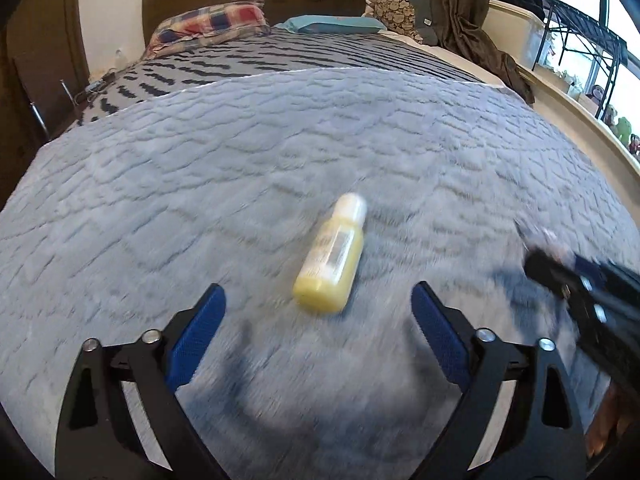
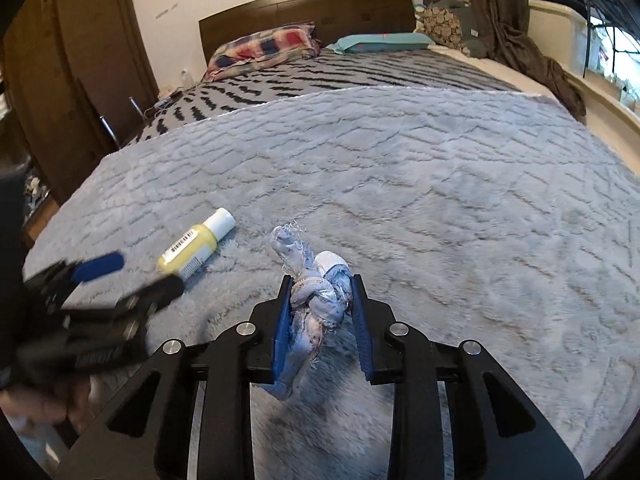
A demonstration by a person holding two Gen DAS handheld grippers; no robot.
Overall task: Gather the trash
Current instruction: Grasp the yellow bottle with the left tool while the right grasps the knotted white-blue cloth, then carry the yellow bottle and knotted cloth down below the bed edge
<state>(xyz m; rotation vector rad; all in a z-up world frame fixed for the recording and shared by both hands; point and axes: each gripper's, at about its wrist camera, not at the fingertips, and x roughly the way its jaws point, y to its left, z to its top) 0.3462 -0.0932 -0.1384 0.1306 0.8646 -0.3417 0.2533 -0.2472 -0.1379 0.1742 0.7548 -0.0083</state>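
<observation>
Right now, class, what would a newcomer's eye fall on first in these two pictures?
First, the yellow bottle with a white cap, lying on its side on the grey blanket just ahead of the open left hand-held gripper. Next, the knotted pale-blue rag clamped in the right hand-held gripper. Beyond, a plaid pillow lies by the dark headboard.

1. We see a yellow bottle (image 1: 330, 254) with a white cap.
2. We see a pale blue-and-white knotted rag (image 2: 316, 288).
3. The blanket (image 1: 360, 140) is grey, wave-textured.
4. One pillow (image 1: 212, 24) is red-and-blue plaid.
5. Our gripper pads (image 1: 196, 332) are blue.
</observation>
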